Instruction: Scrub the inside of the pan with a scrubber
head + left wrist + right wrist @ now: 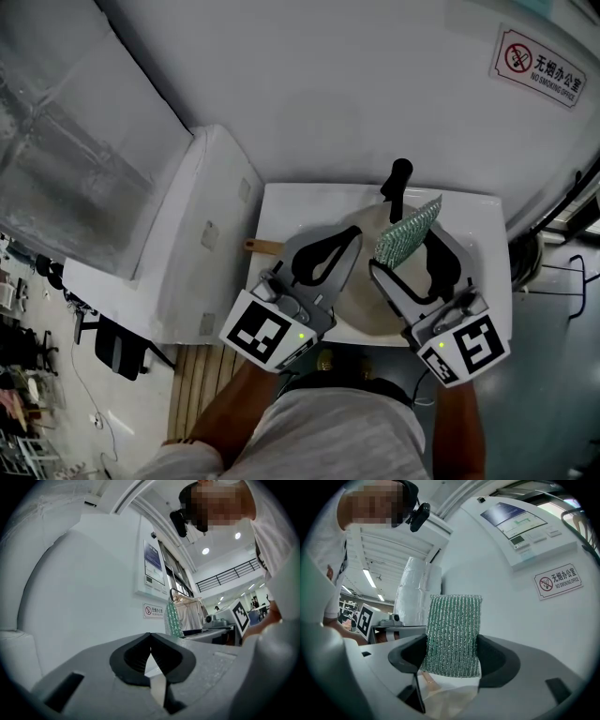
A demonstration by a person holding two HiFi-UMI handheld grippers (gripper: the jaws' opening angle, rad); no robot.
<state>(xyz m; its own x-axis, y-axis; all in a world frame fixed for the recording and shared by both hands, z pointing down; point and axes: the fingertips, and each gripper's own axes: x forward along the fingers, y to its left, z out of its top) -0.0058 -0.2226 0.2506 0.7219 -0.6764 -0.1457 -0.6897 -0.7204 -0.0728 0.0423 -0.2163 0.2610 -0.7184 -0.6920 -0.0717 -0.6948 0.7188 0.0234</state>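
1. Lower centre of the head view, on the white table (300, 202): pan (367, 305), black handle (397, 183) toward the top edge.
2. Right tongs (405, 251) (452, 653) clamped on the green scrubber (410, 230) (453, 634), long axis along them, over the pan; probably needs tipping down.
3. Left tongs (349, 242) (151, 639) closed, empty.

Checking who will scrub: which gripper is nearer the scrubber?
Right. The right gripper is shut on the scrubber, which sticks up between its jaws. The left gripper is over the pan, to the scrubber's left, shut, empty, not touching it.
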